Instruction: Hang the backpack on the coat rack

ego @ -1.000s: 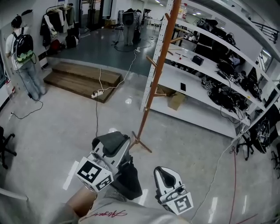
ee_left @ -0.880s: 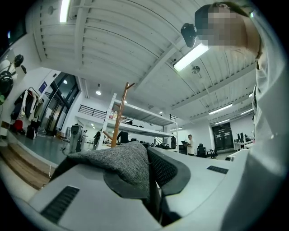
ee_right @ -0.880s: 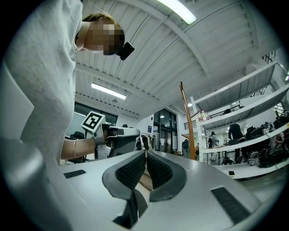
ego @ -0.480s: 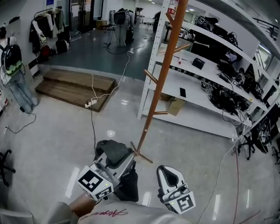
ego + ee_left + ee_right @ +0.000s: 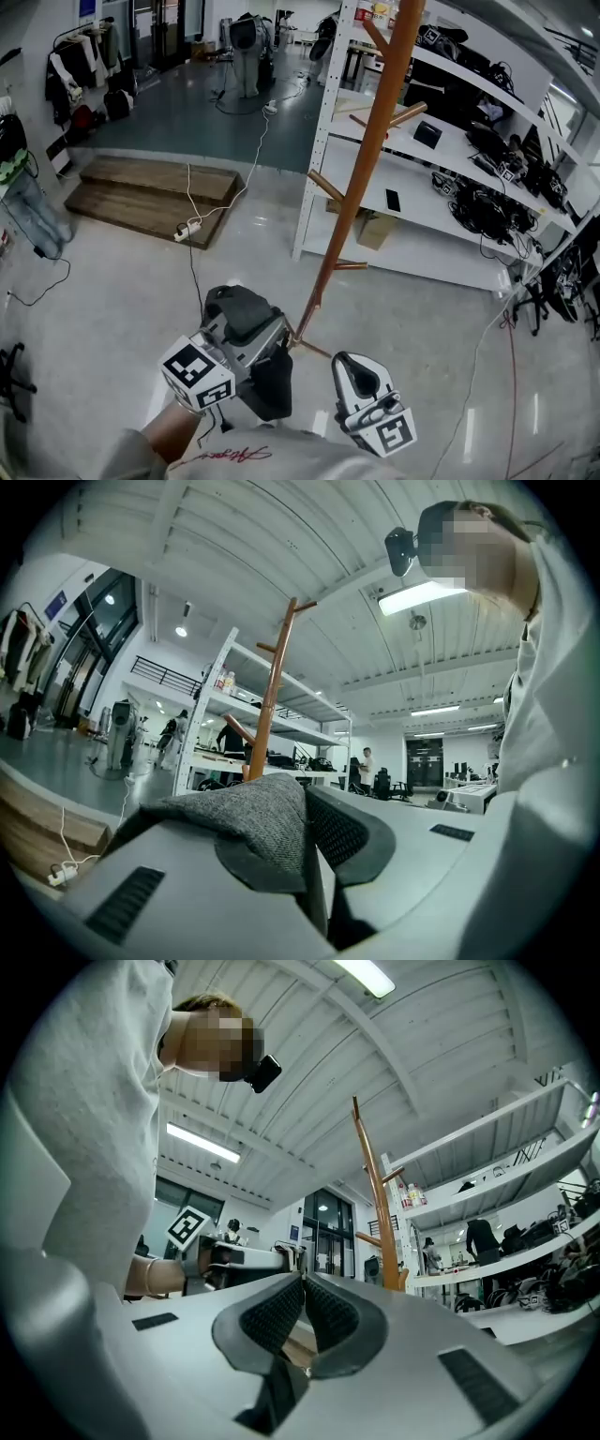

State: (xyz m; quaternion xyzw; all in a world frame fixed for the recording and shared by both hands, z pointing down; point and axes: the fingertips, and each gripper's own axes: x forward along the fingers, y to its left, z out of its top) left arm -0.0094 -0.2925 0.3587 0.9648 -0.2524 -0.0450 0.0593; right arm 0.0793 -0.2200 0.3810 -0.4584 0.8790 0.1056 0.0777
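Head view: the left tongs (image 5: 251, 328) are clenched on a grey fabric part of the backpack (image 5: 272, 389). Its dark body hangs below them over the floor, near the foot of the coat rack (image 5: 361, 178). The right tongs (image 5: 356, 367) are pressed together with nothing in them. The pegs are bare, and the low peg (image 5: 326, 185) looks the nearest reach.

Left gripper view: grey woven fabric is pinched between the pads and draped over 1 jaw (handle or strap, cannot tell). The rack pole stands ahead, apart.

Right gripper view: the pads meet and are empty. The rack stands ahead, right of centre.

Judgement: the step is the carry-in. The grip should stay firm while the fabric loop is raised above a peg tip. The 2nd tongs could steady the bag's body. Release should wait until the peg takes the weight, eased on gently, since the slim rack may rock.
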